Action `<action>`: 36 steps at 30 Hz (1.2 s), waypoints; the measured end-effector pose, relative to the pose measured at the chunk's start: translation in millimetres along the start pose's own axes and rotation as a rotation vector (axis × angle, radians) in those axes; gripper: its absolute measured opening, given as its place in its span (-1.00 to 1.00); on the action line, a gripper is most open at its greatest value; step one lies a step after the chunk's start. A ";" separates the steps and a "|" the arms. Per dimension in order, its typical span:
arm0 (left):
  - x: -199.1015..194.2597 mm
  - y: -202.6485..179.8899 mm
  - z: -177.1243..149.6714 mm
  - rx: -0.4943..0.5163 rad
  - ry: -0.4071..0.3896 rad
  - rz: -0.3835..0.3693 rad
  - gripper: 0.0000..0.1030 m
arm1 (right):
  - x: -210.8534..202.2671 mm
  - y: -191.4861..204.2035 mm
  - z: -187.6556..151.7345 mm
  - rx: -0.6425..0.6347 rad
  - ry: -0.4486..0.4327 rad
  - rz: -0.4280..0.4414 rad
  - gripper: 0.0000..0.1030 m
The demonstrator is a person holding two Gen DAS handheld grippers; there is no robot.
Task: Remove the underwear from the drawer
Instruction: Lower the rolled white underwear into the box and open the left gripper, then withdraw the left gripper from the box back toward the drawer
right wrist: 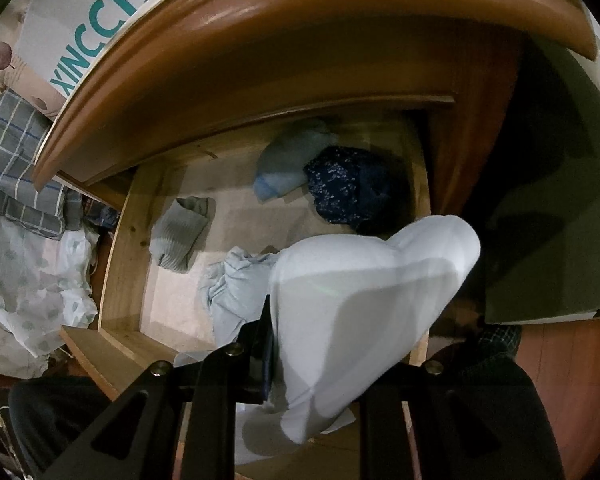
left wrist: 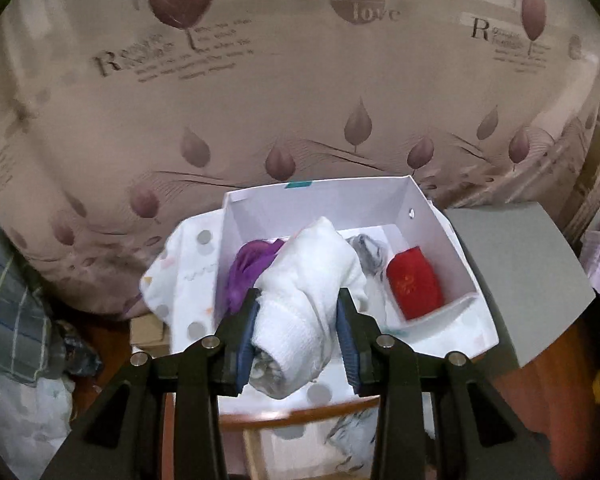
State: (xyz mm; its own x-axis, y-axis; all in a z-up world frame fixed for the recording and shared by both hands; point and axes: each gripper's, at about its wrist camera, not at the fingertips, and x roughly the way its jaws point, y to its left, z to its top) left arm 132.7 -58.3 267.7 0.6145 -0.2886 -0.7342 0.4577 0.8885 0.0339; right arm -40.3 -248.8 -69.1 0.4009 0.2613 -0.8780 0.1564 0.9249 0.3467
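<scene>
Two grippers, both clamped: left gripper [left wrist: 300,332] grips white rolled underwear [left wrist: 308,292] above white box [left wrist: 428,216]; right gripper [right wrist: 320,344] pinches pale garment [right wrist: 364,300] over drawer [right wrist: 124,240]. Cloth looks soft, light, slumps; best gripped mid-bundle.

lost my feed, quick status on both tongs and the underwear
Left tongs shut on white roll above white box. Right tongs shut on pale garment over open drawer. Nothing blocking.

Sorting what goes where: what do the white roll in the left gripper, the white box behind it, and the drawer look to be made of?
White roll: soft knit fabric, probably cotton; ribbed weave, matte, squashes between the pads. White box: thin cardboard, it seems; flat, creased panels, a punched hole. Drawer: unfinished pale wood, likely pine, with visible grain and knots; its front looks varnished brown.
</scene>
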 end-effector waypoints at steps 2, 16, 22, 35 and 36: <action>18.9 -1.9 10.4 -0.017 0.020 -0.004 -0.35 | 0.4 0.1 0.2 0.003 0.003 0.006 -0.65; 119.1 -21.8 11.6 -0.009 0.202 0.019 -0.32 | 0.5 0.3 0.2 -0.008 0.002 0.004 -0.65; 140.6 -18.1 -0.5 -0.023 0.256 0.046 -0.19 | -0.9 1.2 -0.2 -0.009 -0.001 0.006 -0.65; 116.3 -24.3 -4.9 -0.028 0.189 0.015 0.54 | -2.5 0.1 -0.3 -0.011 -0.003 0.001 -0.65; 111.9 -23.6 -6.1 -0.034 0.177 0.019 0.54 | -3.5 -0.5 -0.3 -0.009 -0.006 0.002 -0.65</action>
State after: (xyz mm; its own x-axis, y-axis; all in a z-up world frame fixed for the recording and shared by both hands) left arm 186.7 -109.5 180.6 0.4984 -0.2071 -0.8419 0.4235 0.9055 0.0280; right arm -42.1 -250.0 -66.3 0.4071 0.2617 -0.8751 0.1470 0.9268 0.3456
